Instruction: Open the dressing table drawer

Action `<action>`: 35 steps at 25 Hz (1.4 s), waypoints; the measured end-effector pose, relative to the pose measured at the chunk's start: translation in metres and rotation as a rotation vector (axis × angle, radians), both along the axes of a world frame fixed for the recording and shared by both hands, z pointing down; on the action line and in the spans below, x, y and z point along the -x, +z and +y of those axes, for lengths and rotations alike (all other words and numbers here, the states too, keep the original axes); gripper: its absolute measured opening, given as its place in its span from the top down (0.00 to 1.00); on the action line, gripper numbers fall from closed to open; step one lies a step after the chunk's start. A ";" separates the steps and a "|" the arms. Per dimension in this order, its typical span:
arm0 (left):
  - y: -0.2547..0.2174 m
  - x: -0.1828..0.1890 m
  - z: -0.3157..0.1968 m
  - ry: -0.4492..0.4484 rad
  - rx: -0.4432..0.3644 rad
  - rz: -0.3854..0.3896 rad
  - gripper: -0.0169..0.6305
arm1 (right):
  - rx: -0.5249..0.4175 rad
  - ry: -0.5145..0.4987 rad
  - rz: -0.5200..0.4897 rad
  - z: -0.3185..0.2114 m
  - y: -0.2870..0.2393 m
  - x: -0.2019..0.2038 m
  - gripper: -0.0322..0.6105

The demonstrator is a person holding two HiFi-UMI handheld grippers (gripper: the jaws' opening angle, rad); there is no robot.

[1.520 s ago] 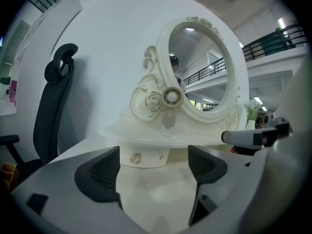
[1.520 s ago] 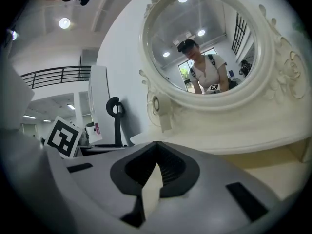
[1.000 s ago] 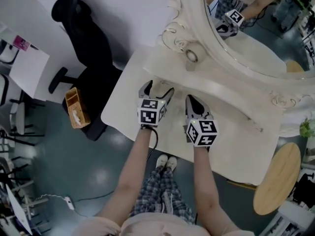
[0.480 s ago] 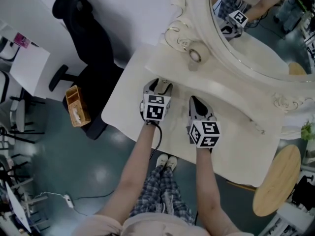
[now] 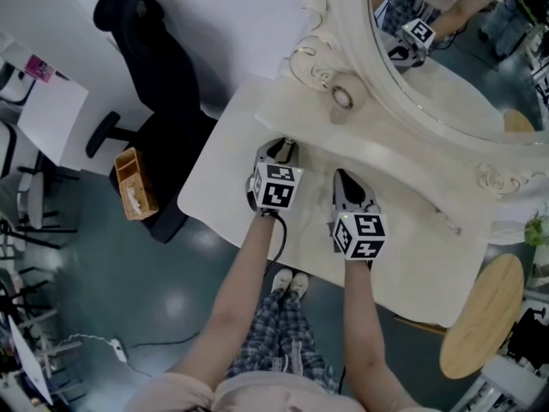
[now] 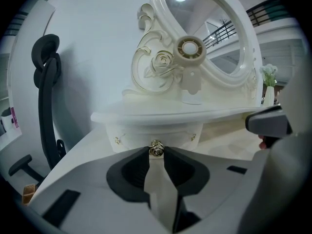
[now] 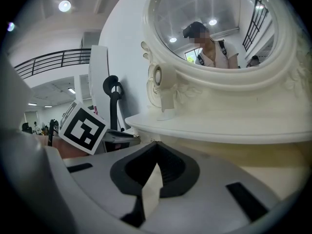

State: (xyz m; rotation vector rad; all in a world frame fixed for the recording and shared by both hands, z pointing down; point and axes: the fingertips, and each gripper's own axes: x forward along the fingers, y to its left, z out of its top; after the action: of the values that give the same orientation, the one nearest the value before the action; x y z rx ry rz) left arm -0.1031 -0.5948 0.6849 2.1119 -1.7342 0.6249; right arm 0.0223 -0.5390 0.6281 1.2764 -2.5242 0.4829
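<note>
Drawer [image 6: 139,134], under the mirror shelf of the dressing table [image 5: 214,178], likely light and rigid; best hold is its small, slick brass knob [image 6: 156,150], on which the left gripper [image 5: 280,151] jaws are closing; right gripper [image 5: 346,183] closed, empty.

Two grippers [image 5: 279,147] [image 5: 342,177], one dressing table [image 5: 225,172], one drawer knob [image 6: 156,150], one mirror [image 5: 446,67], one chair [image 5: 154,67]

So the mirror [image 5: 446,75] stands at the back of the dressing table [image 5: 223,187], with a small drawer [image 6: 156,130] under its shelf. The drawer knob [image 6: 156,150] sits between the left gripper's [image 5: 281,148] closing jaws, and the right gripper [image 5: 343,178] is just beside it. There's an office chair [image 5: 146,67] left of the table and a round stool [image 5: 485,316] to the right.
</note>
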 end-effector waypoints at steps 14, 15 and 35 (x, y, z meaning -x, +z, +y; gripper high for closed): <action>0.000 0.005 0.033 0.003 0.038 0.015 0.81 | 0.003 0.003 0.010 0.010 -0.002 -0.002 0.93; 0.000 0.005 0.037 0.001 0.042 0.016 0.81 | 0.003 0.003 0.012 0.012 -0.003 -0.002 0.93; -0.001 0.013 0.102 -0.009 0.071 0.021 0.81 | 0.001 0.029 0.014 0.043 -0.010 -0.006 0.93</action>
State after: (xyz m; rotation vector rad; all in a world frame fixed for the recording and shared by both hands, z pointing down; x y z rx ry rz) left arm -0.1163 -0.4930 0.6843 2.0548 -1.6838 0.6496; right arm 0.0279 -0.4962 0.6181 1.3131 -2.4970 0.4798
